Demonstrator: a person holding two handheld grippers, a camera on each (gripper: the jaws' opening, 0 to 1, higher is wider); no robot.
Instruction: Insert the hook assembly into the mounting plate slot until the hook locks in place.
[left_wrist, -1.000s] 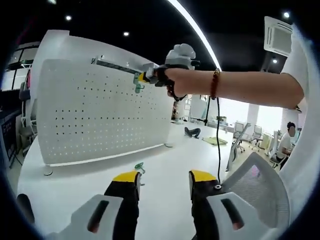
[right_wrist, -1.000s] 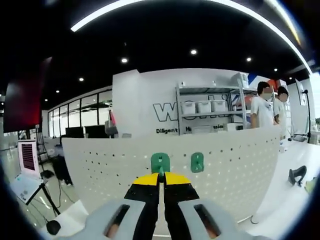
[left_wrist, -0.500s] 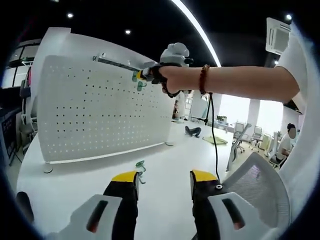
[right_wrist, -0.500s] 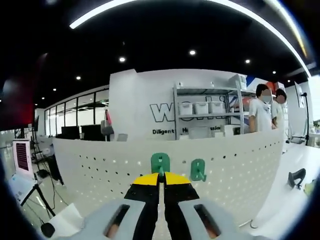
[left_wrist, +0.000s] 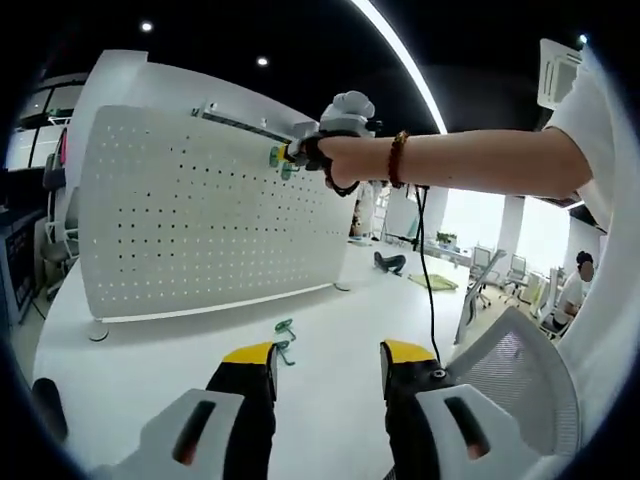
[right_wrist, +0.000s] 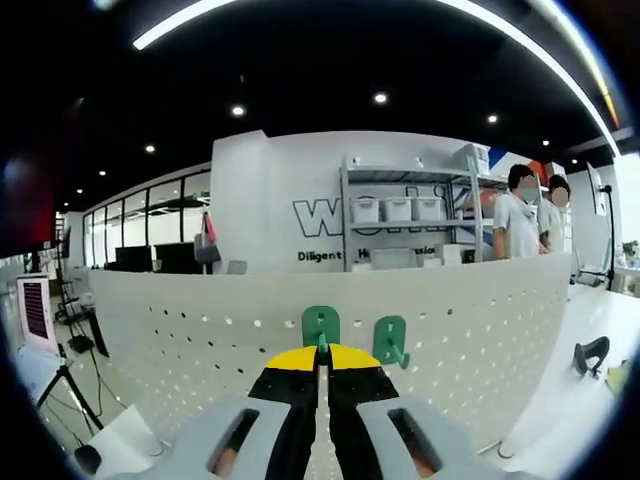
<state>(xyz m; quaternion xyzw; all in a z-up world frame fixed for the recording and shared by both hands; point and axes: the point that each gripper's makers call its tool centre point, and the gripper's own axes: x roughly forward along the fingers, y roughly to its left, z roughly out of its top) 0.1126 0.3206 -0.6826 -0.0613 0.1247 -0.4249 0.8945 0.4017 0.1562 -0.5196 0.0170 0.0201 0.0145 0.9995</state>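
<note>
right gripper view — right tongs (right_wrist: 322, 352) pinching green hook (right_wrist: 321, 325), pegboard (right_wrist: 200, 330) behind

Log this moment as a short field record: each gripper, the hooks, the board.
right gripper: shut on a green hook, held up against the top edge of the pegboard
left gripper: open, holding nothing, low over the white table
mounted hook: green, already on the board just right of the held one
spare hook: green, lying on the table below the board
pegboard: white, standing upright on the table
</note>
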